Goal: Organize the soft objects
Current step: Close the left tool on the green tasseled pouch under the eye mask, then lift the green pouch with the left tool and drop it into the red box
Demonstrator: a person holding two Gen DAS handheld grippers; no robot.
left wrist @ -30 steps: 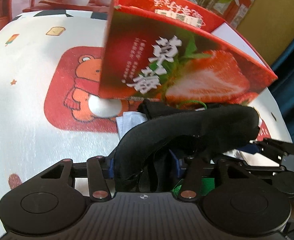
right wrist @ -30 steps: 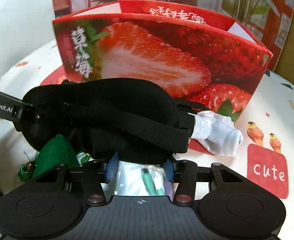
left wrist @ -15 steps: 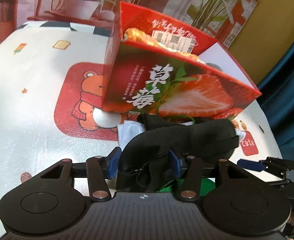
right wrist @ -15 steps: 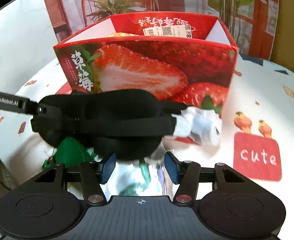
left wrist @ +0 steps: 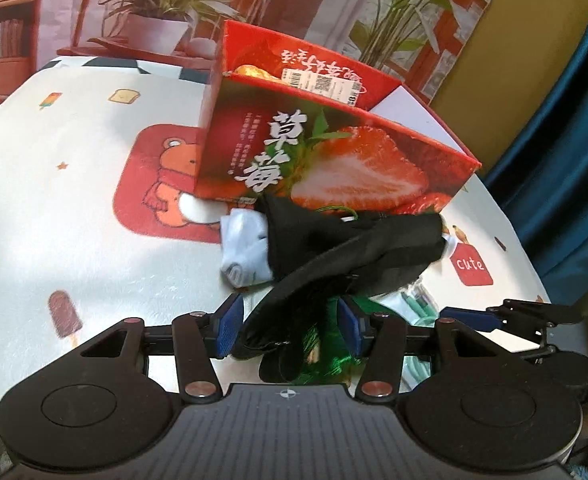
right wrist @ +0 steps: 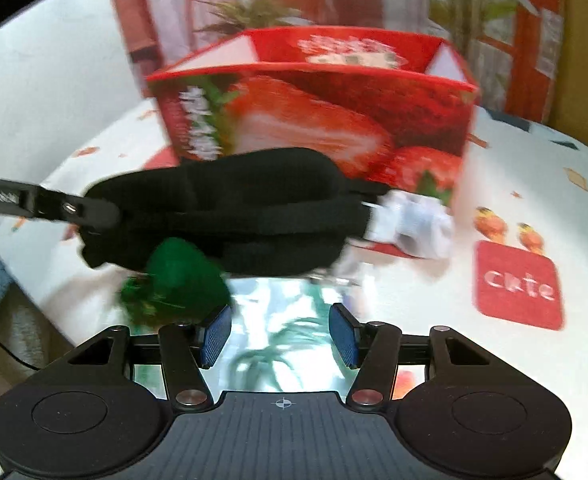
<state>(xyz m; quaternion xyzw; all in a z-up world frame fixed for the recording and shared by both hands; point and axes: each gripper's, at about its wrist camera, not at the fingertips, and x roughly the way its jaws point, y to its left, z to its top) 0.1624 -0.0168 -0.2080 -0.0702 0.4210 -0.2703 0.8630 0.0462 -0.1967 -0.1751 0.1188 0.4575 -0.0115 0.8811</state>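
Observation:
A black eye mask [left wrist: 358, 244] hangs in front of the red strawberry box [left wrist: 334, 152]. My left gripper [left wrist: 289, 328] is shut on the mask's near end, and its strap loops down between the pads. In the right wrist view the mask [right wrist: 230, 200] stretches across the frame, with the left gripper's finger [right wrist: 66, 208] at its left end. My right gripper [right wrist: 280, 336] stands open below the mask with nothing between its pads. A white sock [left wrist: 246, 248] lies by the box. A green tasselled pouch [right wrist: 178, 276] sits under the mask.
A clear plastic bag [right wrist: 282, 328] with green items lies on the white cartoon-print tablecloth [left wrist: 74, 220]. The box [right wrist: 314, 120] is open on top, with an orange item [left wrist: 250, 72] inside. The right gripper's fingers [left wrist: 526, 312] show near the table's right edge, beside a blue curtain [left wrist: 566, 120].
Both grippers have drawn back and up from the box. The right jaws opened and let go of the mask. The left gripper keeps hold of it.

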